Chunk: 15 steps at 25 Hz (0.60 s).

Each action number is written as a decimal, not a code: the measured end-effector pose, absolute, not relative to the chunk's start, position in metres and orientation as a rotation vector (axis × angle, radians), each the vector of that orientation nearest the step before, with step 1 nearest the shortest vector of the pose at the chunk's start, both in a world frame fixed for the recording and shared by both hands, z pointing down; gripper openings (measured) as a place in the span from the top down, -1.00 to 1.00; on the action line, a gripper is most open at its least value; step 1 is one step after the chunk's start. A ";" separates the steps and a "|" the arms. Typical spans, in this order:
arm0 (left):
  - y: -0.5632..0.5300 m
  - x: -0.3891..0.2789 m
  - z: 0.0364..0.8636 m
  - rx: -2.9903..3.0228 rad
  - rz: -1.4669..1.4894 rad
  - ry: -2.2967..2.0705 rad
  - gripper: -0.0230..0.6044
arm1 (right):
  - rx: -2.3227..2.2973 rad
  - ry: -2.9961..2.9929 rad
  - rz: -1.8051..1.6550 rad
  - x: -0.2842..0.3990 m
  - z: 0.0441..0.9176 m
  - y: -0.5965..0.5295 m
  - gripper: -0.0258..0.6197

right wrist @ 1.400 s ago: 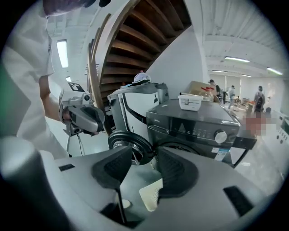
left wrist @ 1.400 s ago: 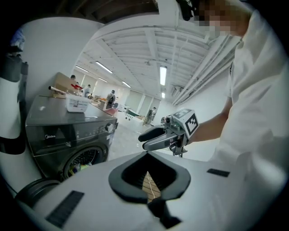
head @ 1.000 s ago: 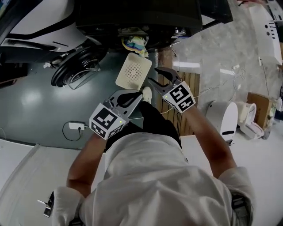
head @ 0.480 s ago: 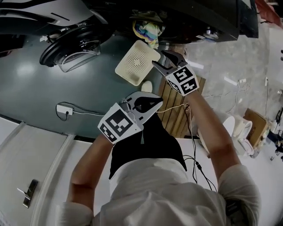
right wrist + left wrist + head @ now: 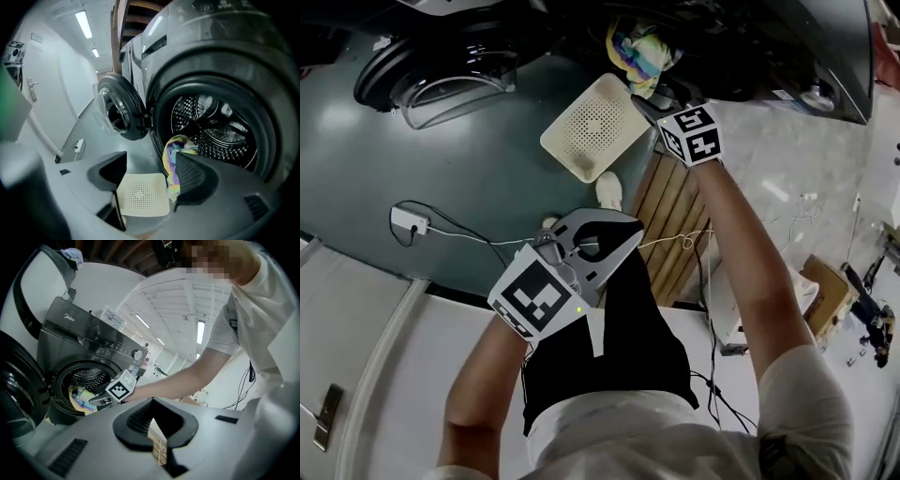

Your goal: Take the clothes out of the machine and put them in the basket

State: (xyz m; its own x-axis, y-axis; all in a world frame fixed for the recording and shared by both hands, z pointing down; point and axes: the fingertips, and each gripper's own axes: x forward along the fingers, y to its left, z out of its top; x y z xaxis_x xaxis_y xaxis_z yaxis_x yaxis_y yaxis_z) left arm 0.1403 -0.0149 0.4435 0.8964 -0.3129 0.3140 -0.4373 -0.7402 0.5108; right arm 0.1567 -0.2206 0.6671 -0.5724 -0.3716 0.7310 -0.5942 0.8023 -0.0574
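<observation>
Colourful clothes (image 5: 174, 154) lie in the machine (image 5: 220, 70) mouth. The right gripper (image 5: 150, 180) jaws, just opening, stand half apart, empty beside them. The left gripper (image 5: 152, 401) jaws are closed, empty.

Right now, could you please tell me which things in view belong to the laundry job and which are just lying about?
Job: colourful clothes, washing machine drum, cream basket.
Lying about: white plug with cable, wooden pallet, cardboard box.
</observation>
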 end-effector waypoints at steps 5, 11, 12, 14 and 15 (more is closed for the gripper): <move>-0.034 0.143 0.473 2.438 0.231 -0.608 0.94 | 0.788 -2.214 0.429 0.159 0.718 -0.258 -0.13; -0.065 0.142 0.498 2.434 0.206 -0.683 0.94 | 0.806 -2.167 0.413 0.159 0.774 -0.302 -0.30; -0.068 0.143 0.502 2.430 0.199 -0.693 0.94 | 0.811 -2.151 0.398 0.160 0.783 -0.309 -0.37; -0.076 0.143 0.510 2.420 0.184 -0.713 0.94 | 0.810 -2.113 0.354 0.161 0.800 -0.321 -0.49; -0.079 0.142 0.514 2.412 0.175 -0.725 0.94 | 0.807 -2.092 0.335 0.162 0.809 -0.326 -0.54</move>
State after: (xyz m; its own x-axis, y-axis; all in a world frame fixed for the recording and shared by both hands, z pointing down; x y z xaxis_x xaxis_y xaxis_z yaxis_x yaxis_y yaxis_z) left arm 0.1424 -0.0788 0.5139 0.8417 -0.4577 0.2865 -0.5380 -0.6659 0.5168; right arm 0.1615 -0.3258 0.8090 -0.4334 -0.4257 0.7943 -0.6525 0.7562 0.0493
